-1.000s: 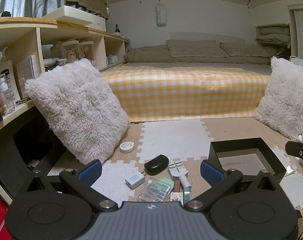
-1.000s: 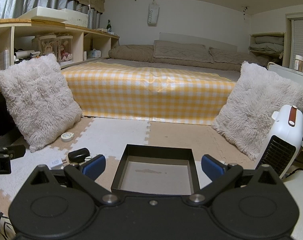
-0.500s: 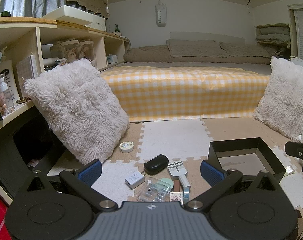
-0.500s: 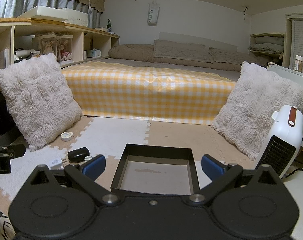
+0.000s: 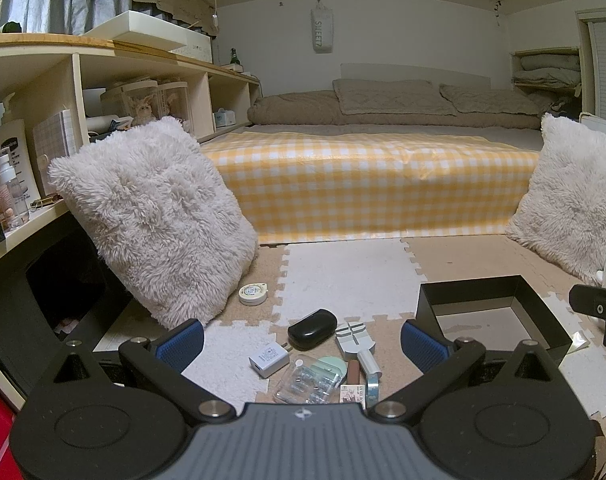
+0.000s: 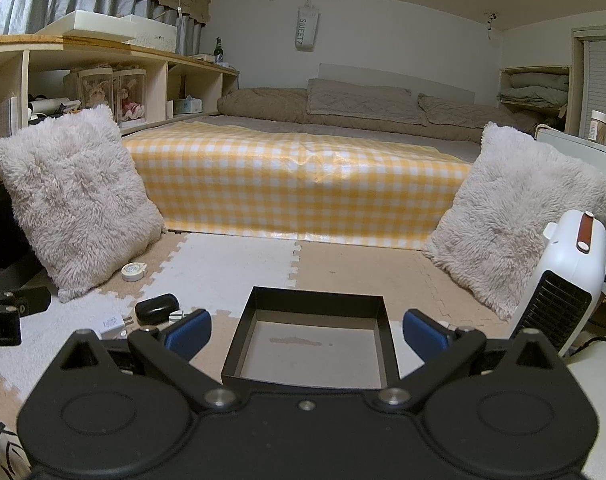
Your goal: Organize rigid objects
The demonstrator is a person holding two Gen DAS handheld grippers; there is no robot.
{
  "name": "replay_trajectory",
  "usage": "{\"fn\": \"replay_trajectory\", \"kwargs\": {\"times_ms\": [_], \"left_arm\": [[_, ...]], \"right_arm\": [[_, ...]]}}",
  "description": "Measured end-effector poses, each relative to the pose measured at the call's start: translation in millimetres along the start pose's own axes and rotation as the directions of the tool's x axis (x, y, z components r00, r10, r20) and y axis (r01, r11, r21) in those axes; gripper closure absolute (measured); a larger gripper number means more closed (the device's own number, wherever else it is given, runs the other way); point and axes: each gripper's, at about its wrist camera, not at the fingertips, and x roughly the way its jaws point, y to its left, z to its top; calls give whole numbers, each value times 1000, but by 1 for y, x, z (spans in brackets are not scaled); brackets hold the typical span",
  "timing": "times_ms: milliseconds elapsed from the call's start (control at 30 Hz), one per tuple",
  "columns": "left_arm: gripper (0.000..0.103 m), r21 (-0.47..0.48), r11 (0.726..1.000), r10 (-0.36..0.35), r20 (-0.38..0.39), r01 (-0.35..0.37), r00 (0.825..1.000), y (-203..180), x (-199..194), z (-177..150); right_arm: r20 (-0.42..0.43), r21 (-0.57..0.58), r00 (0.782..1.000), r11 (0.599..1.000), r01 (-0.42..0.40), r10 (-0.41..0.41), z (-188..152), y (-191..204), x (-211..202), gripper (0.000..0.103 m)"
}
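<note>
Foam-mat floor (image 5: 351,272), black tray (image 6: 315,344) empty — both grippers agape

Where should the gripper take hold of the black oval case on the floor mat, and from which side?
Grip the black oval case across its short width, near the middle, coming down from above with the left gripper, probably the nearer one. It lies flat with its long axis slanting up to the right, so the narrow sides likely fit between the open fingers. The white charger sits close on its near left side.

Both wrist views low near the floor, facing the bed (image 5: 367,184), left view close over small items, right view close over black tray (image 6: 315,304), both sharing tray, bed, pillows
</note>
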Motion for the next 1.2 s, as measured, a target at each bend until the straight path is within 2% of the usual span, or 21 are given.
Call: {"fn": "replay_trajectory", "kwargs": {"times_ms": [633,967,1200], "left_arm": [[0,-8,1000,-11,1,11,1000,-3,2,-3],[0,25,1000,-5,-1,5,1000,-12,7,4],[0,44,997,-67,17,66,998,-7,10,12]], "right_arm": [[3,2,1000,1000,-4,4,2,2,-1,0],[31,79,999,997,-16,13,11,-20,2,0],[35,122,999,992,-24,20,26,-44,16,0]]}}
